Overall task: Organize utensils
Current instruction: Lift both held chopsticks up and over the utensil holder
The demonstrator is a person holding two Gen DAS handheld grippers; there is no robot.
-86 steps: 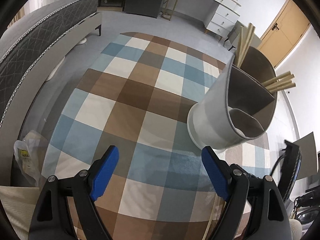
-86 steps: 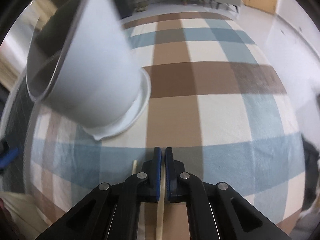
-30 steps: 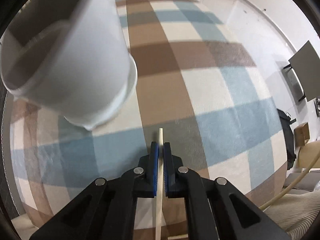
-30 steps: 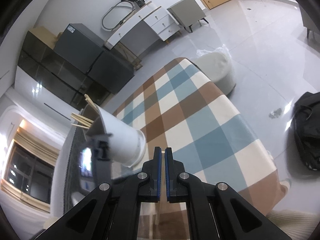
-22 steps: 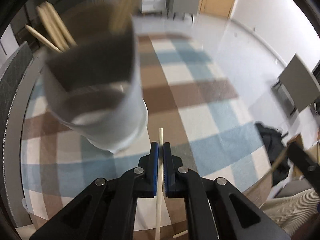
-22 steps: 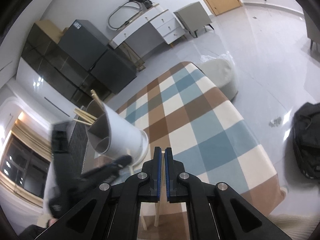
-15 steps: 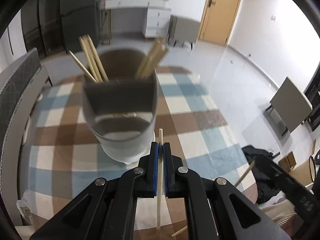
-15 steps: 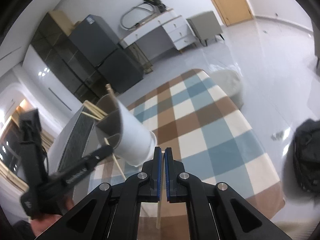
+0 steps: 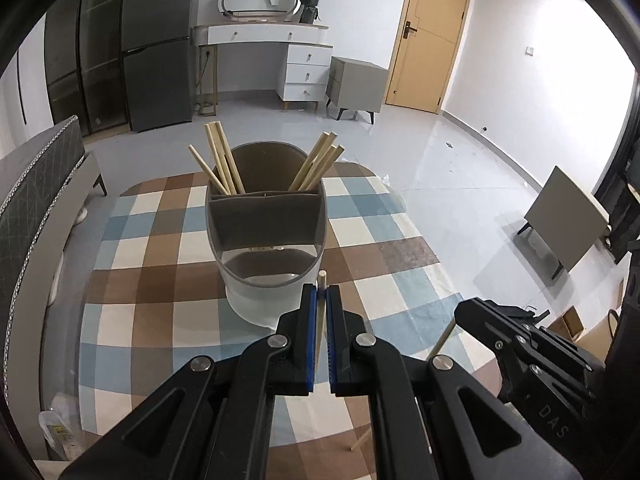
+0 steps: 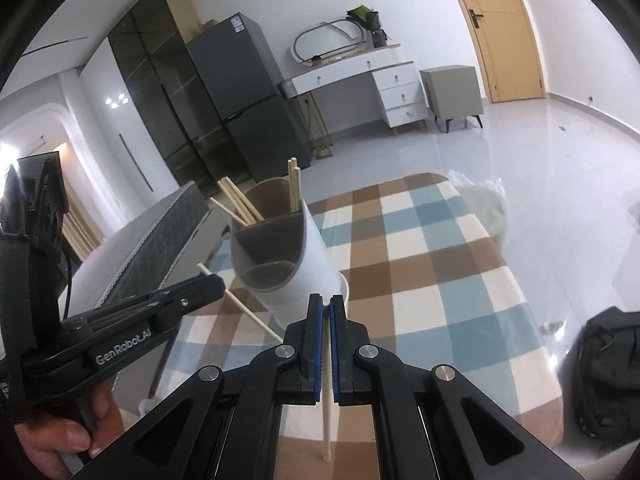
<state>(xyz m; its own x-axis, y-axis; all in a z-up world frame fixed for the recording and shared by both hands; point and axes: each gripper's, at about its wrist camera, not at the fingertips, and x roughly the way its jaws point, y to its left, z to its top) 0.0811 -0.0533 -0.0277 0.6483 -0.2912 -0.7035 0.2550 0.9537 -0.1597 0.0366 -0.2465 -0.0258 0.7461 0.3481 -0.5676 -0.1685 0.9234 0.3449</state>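
Both wrist cameras look obliquely down along their tongs, sharing the utensil holder (image 9: 266, 240) (image 10: 280, 256) on the checked tablecloth (image 9: 160, 280) (image 10: 440, 280).

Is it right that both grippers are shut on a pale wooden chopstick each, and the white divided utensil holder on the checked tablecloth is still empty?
Not quite: the white divided utensil holder is not empty. The left wrist view shows wooden chopsticks standing in its two rear compartments. The rest holds: the left gripper and right gripper each clamp a pale chopstick, over the checked tablecloth.
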